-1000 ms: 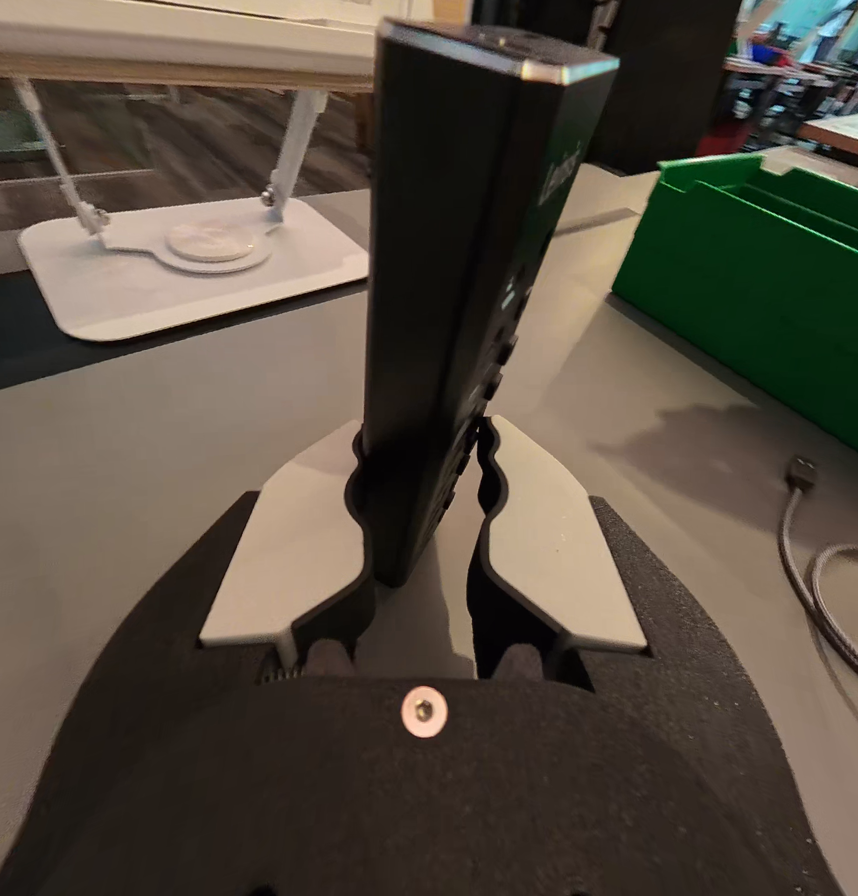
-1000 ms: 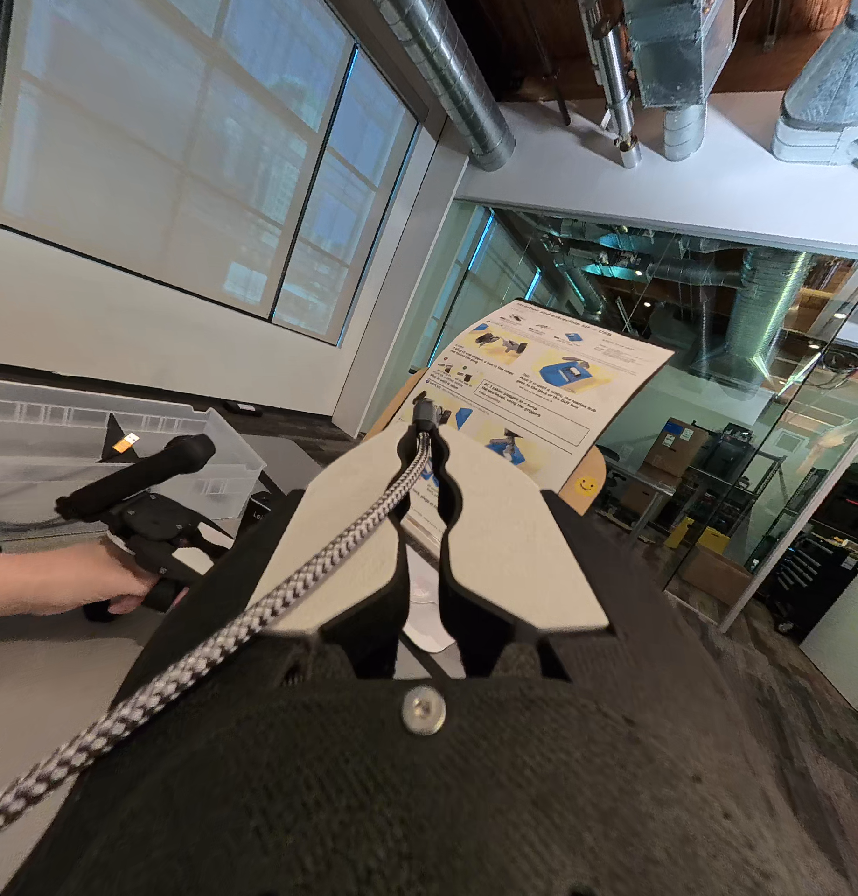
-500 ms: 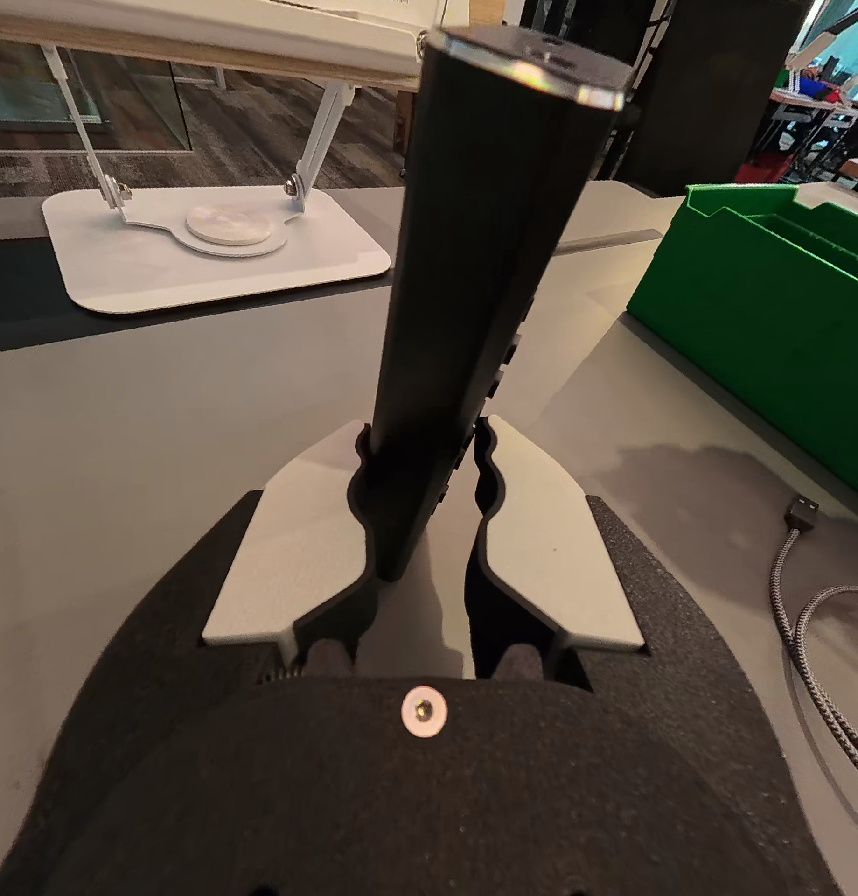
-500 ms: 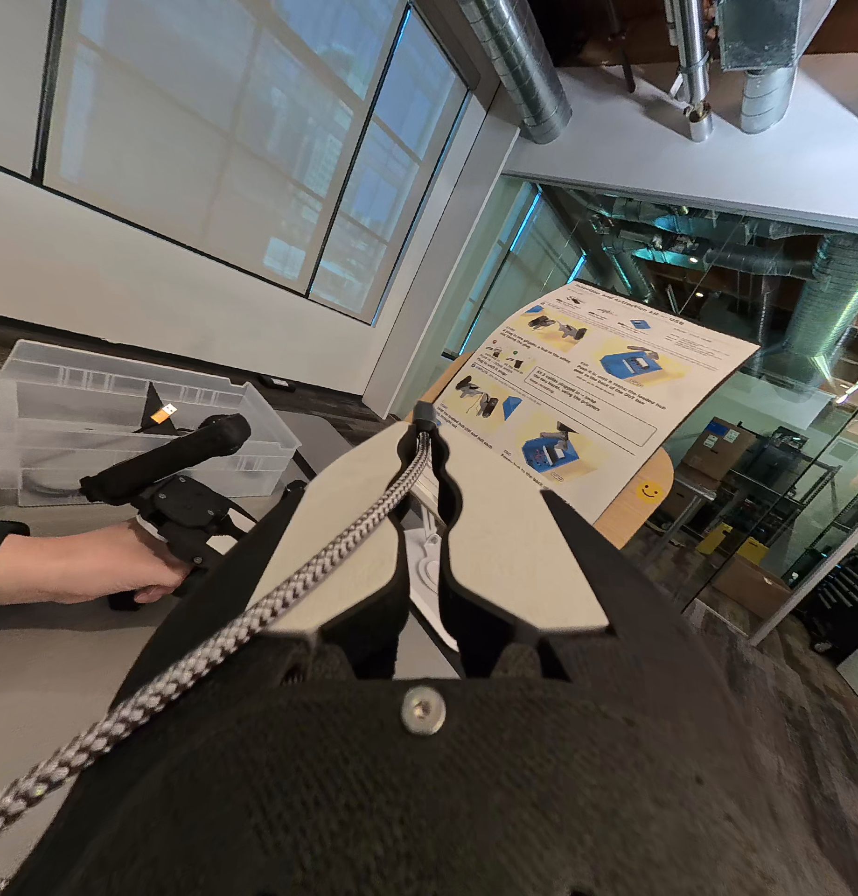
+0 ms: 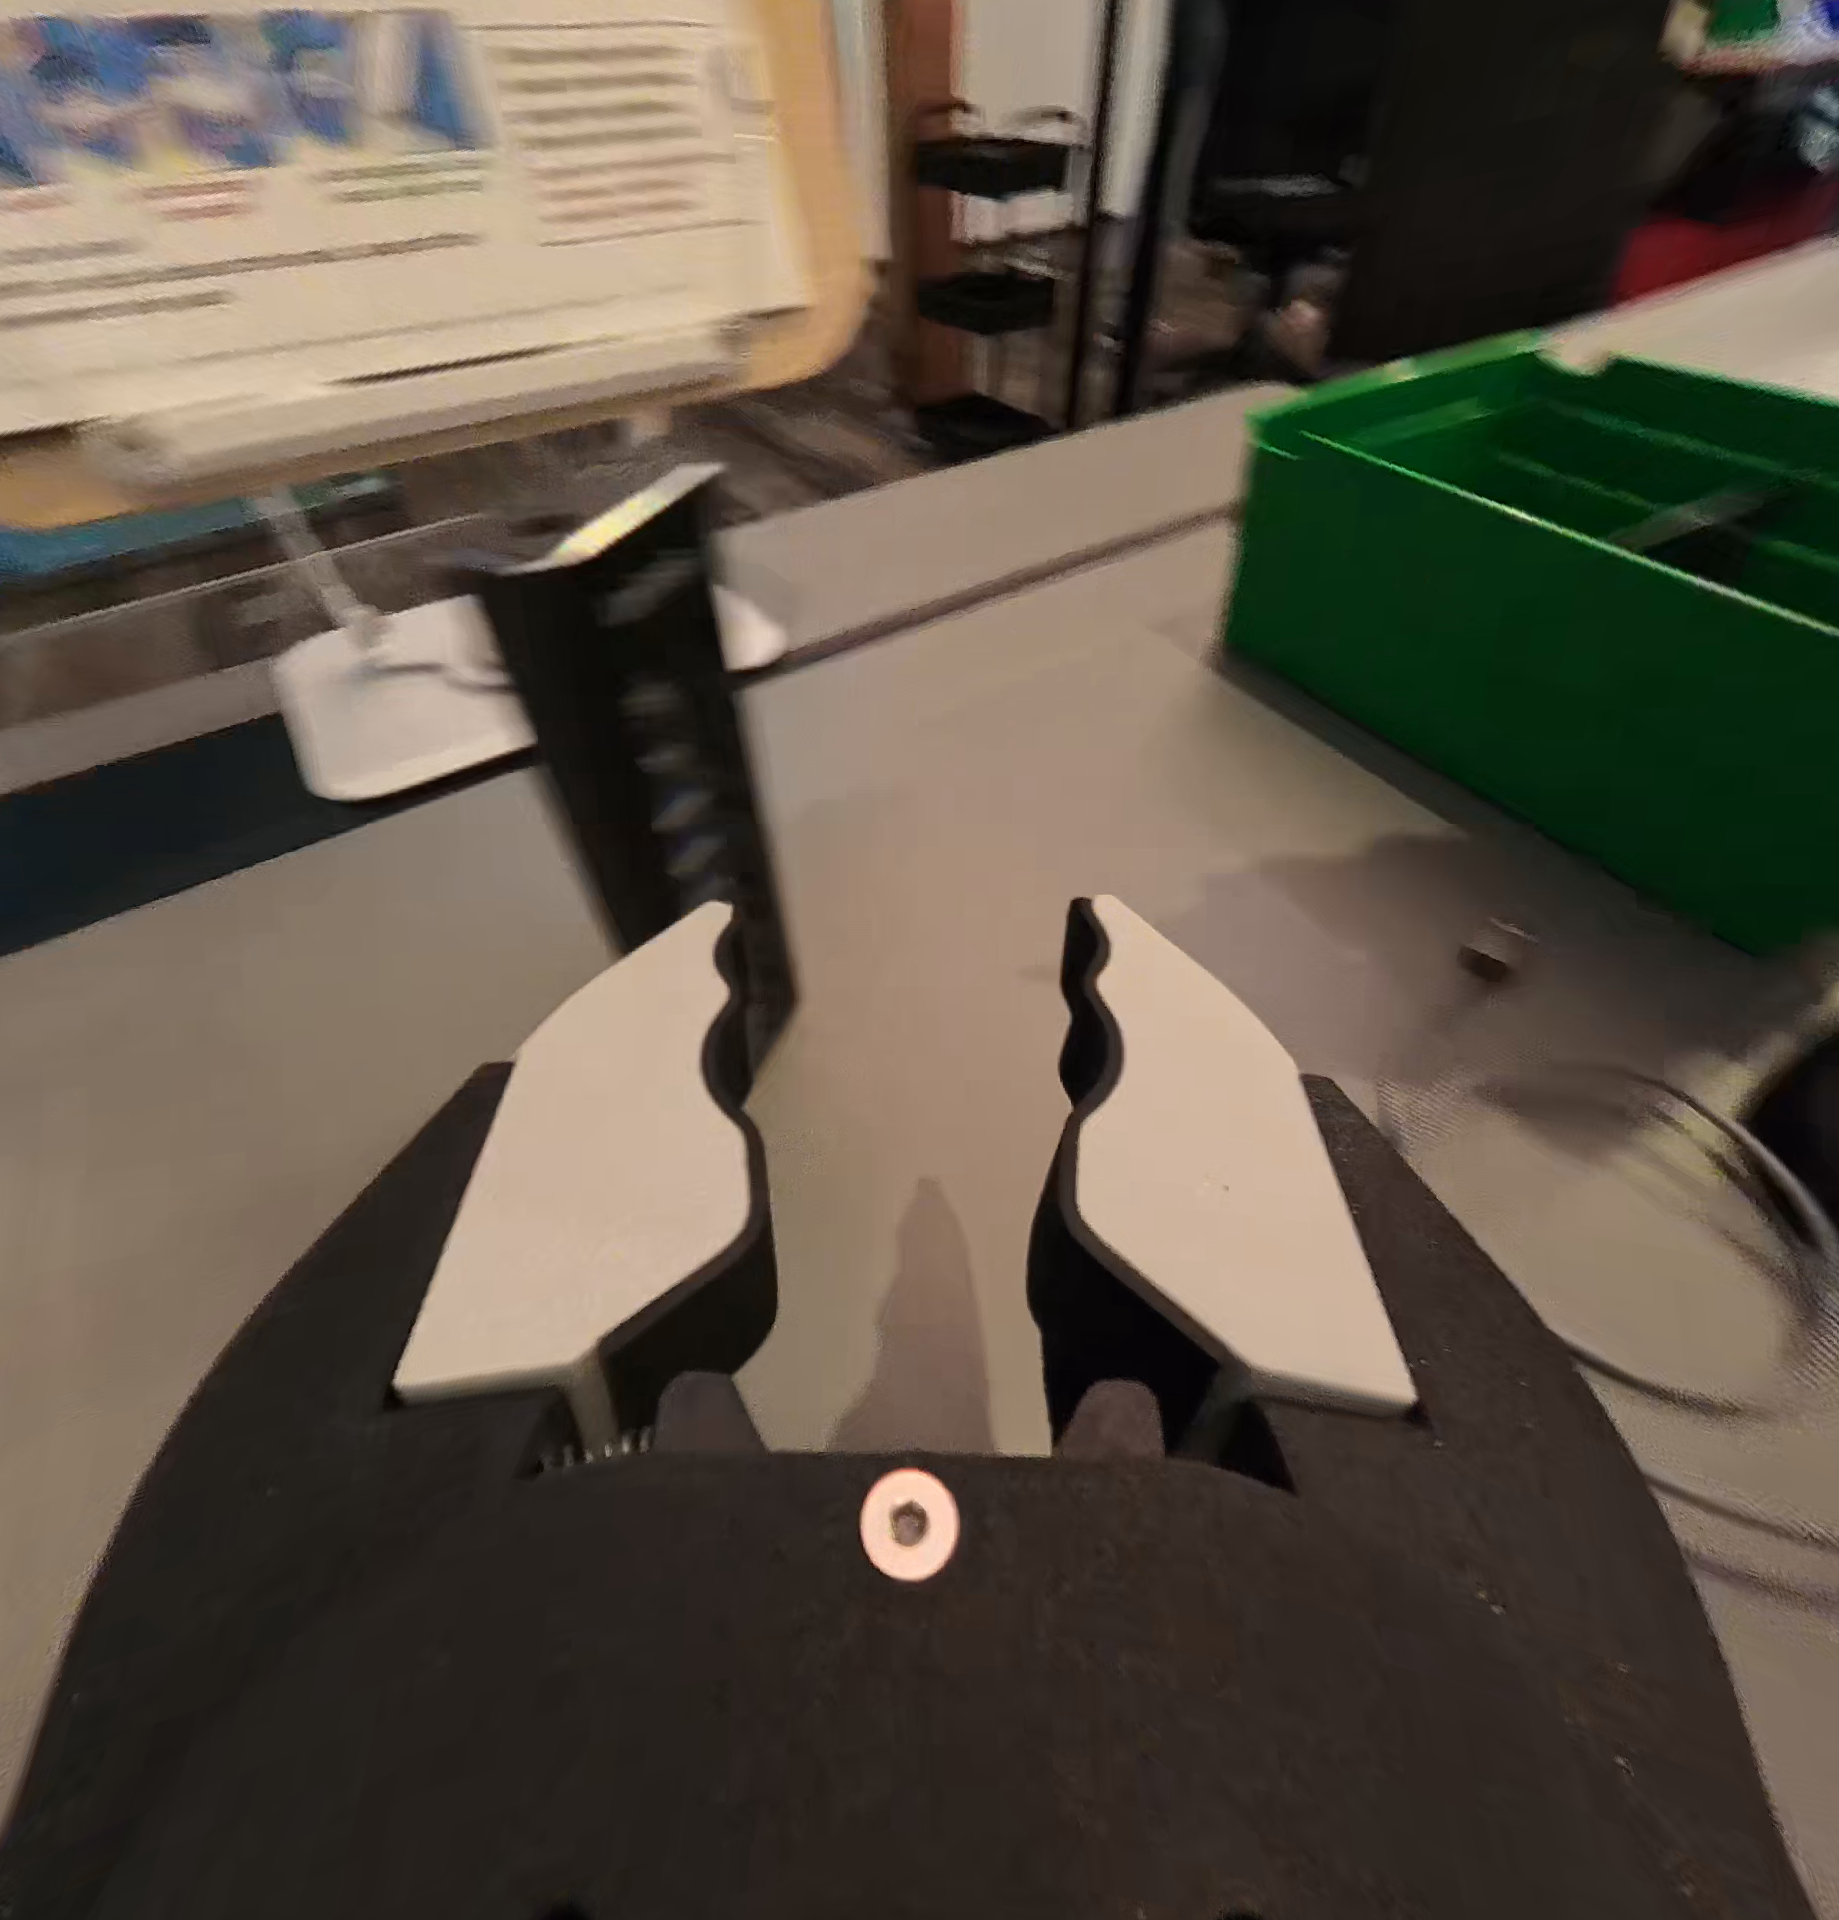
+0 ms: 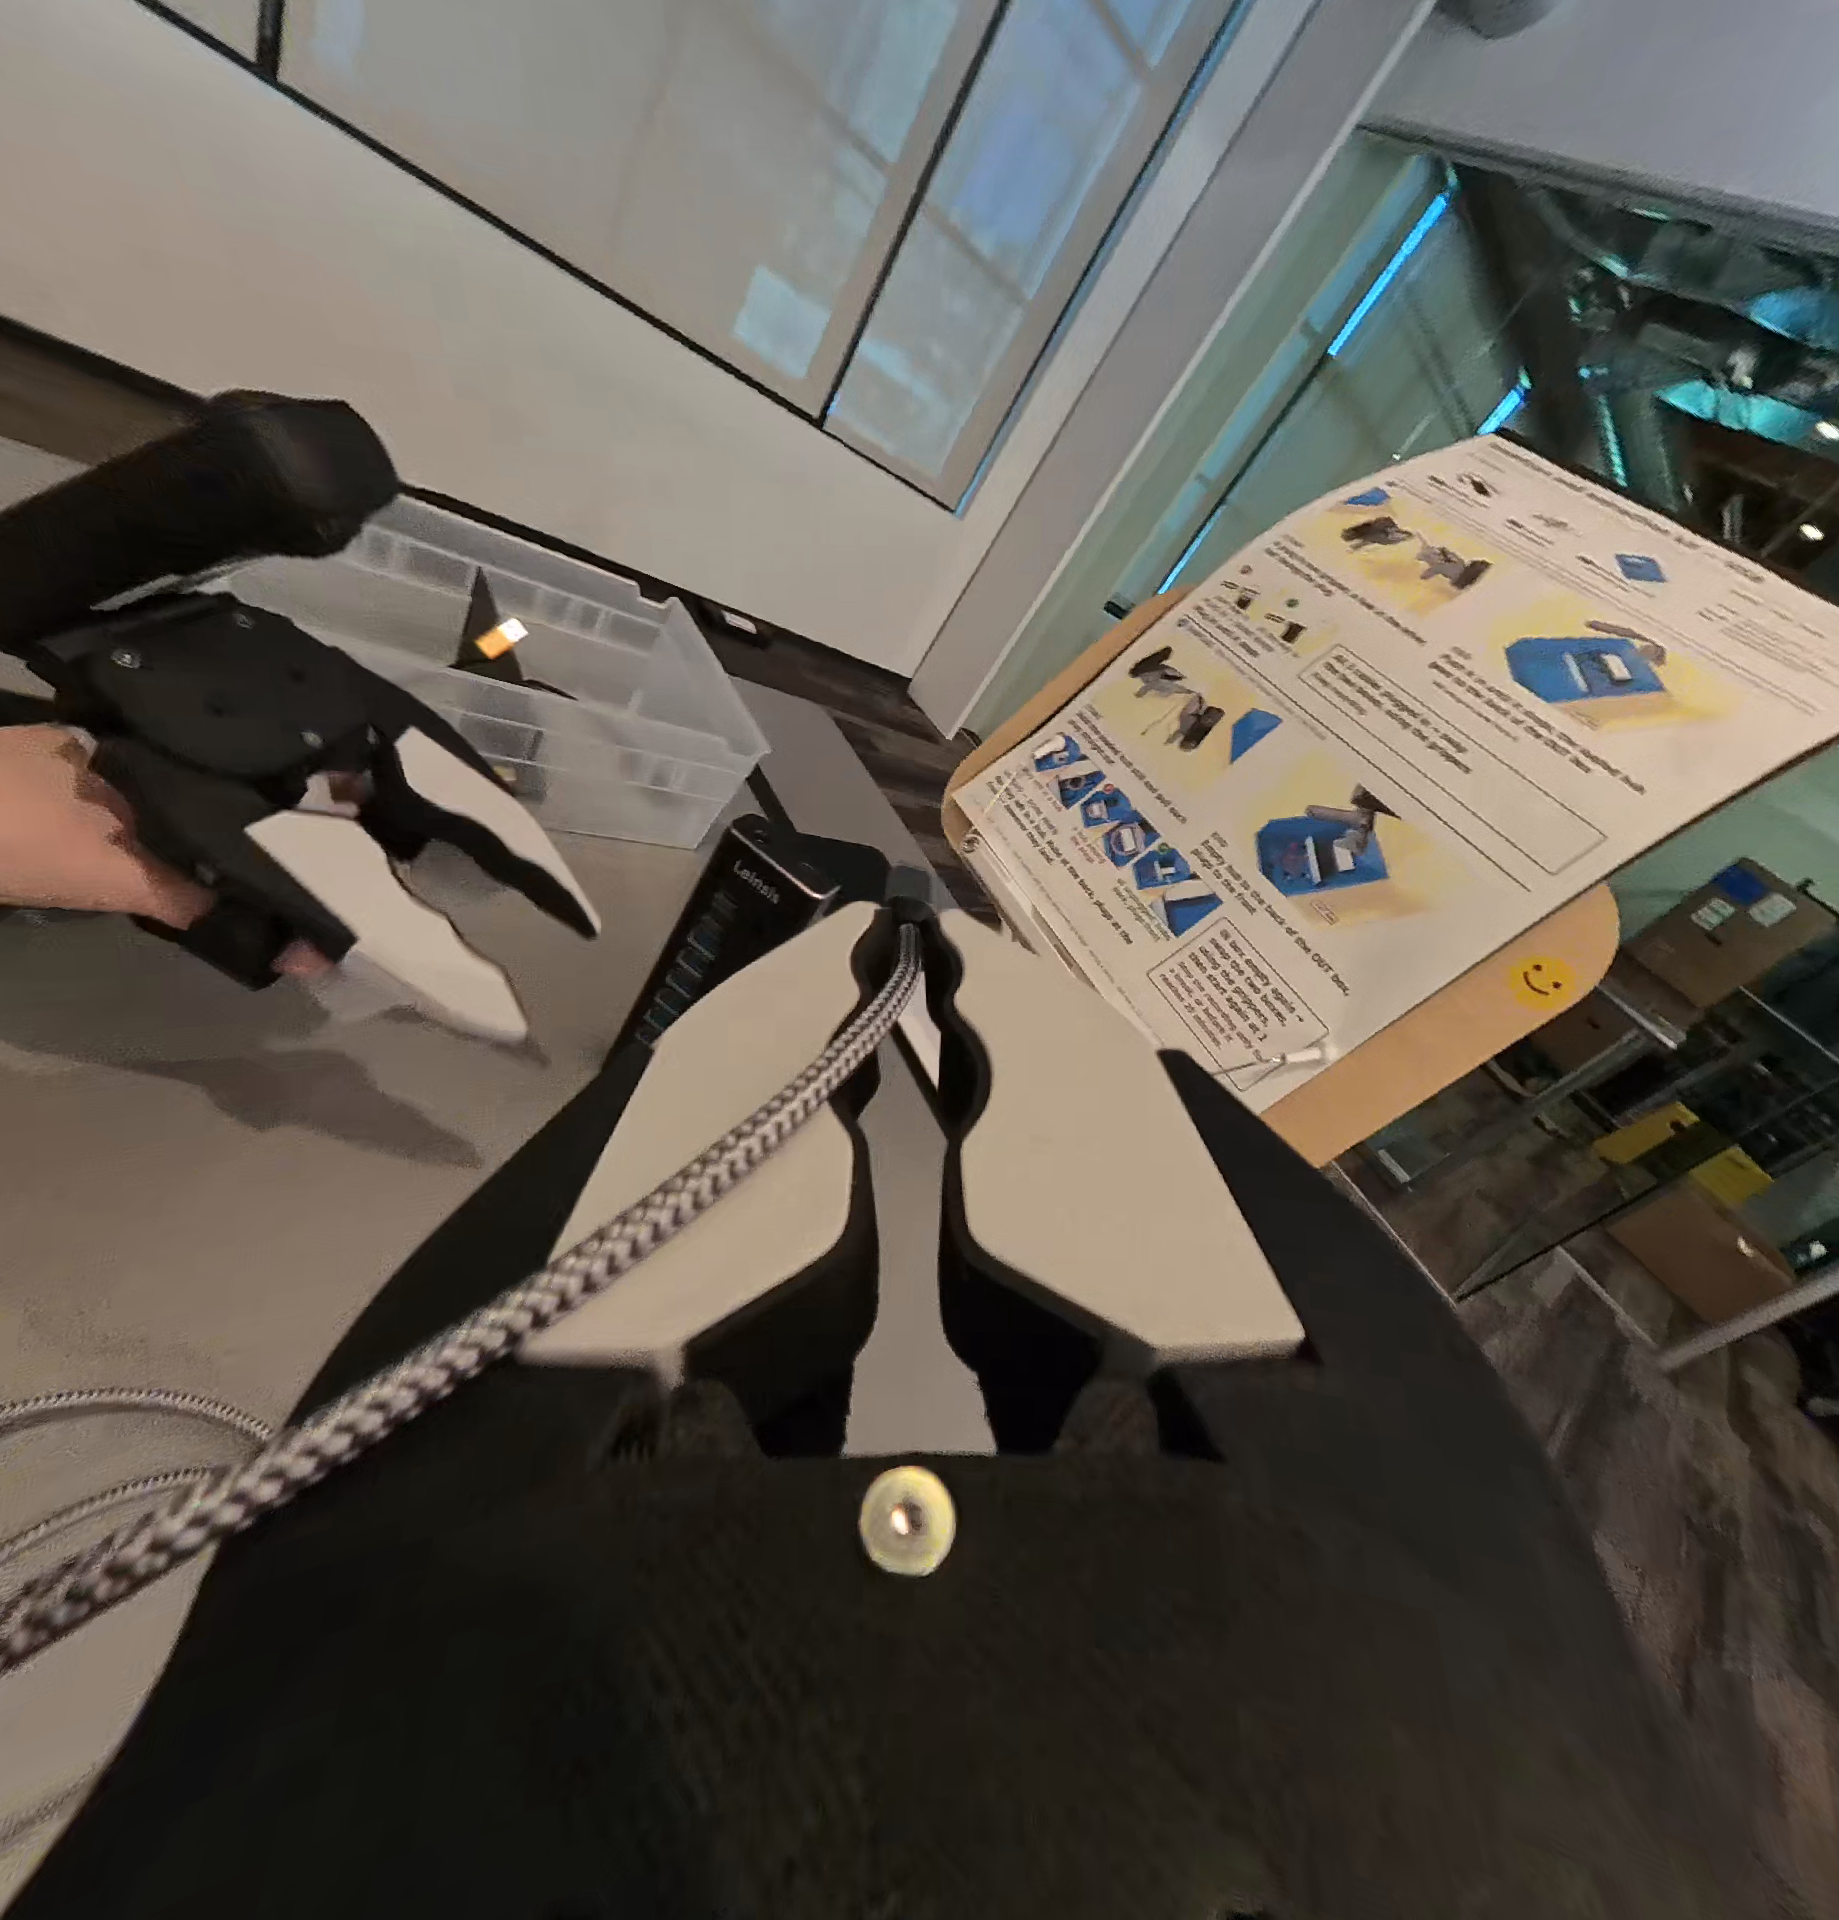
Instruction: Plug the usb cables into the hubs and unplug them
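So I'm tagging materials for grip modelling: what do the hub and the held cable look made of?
Hub: probably metal, dark matte sides with a shiny end rim.
Cable: braided fabric sleeve, grey and white weave, held in the right gripper.

Motion blur is smearing the whole left wrist view: the tall black USB hub is showing its ports only as streaks, and the printed instruction sheet on its tan board is unreadable. The braided grey cable on the grey tabletop is dissolving into faint arcs, running off the right edge. The green plastic divided bin is being cropped there too.

In the right wrist view, the right gripper's grey fingers are covering the hub's lower half, and the plug tip is sitting out of sight.
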Demonstrator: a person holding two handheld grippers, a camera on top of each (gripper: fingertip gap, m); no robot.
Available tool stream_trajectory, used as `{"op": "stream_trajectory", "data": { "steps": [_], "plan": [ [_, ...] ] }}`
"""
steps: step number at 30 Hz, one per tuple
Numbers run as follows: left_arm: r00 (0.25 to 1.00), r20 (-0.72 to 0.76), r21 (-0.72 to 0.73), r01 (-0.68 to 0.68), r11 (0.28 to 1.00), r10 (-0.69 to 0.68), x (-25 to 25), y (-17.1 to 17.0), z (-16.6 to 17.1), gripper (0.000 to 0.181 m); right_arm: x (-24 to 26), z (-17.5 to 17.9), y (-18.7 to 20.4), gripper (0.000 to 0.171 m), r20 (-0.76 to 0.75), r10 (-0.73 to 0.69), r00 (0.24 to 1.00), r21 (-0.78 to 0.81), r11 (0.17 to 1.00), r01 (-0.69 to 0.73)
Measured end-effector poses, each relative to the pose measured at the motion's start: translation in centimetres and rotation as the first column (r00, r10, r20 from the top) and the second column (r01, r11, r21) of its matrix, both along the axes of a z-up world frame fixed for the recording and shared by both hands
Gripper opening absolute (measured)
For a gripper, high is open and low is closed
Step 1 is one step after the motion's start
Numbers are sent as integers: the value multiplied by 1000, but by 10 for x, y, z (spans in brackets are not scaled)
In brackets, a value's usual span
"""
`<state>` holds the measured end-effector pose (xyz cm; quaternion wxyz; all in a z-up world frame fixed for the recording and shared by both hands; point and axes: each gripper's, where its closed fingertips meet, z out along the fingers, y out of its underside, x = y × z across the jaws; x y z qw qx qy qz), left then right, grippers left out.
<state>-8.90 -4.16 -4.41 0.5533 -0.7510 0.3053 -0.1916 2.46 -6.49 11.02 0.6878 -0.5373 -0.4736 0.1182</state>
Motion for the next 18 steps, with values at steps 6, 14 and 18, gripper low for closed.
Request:
{"op": "stream_trajectory", "data": {
  "steps": [6, 14, 18],
  "plan": [
    [880, -218, -320, 344, 883, -422, 101, -47, -61, 49, 16, -11, -12, 6, -3, -71, 997, -40, 997, 71],
    [754, -379, -400, 389, 830, -537, 148, -48, -102, 48, 80, -76, -45, 6, 44, -396, 917, -102, 911, 399],
    [697, -445, -428, 386, 817, -562, 163, -45, -113, 44, 93, -84, -63, 6, -10, -434, 901, -110, 896, 431]
  ]
}}
